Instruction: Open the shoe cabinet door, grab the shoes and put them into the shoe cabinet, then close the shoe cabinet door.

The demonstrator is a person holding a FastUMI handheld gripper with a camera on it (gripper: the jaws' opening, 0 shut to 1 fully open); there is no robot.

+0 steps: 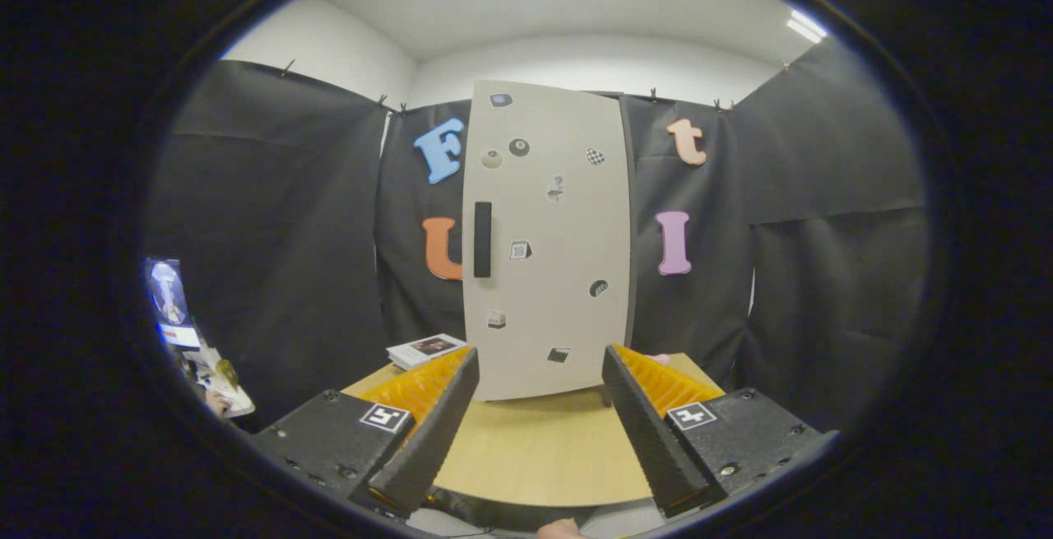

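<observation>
Wooden surface (535,448) forms the ground of the scene, with black cloth walls behind. Nearest, the tongs (539,374) are spread wide apart and hold nothing; bare wood lies between their fingers (432,432). Just beyond the fingertips stands the shoe cabinet (547,243), upright on the surface, its pale door (568,218) closed and dotted with small stickers. A dark vertical handle (482,239) sits near the door's left edge. A small booklet (426,350) lies left of the cabinet base.

gripper view | rides the claw (539,374) | faces shoe cabinet door (547,234) head-on (near, over table (535,448))
</observation>
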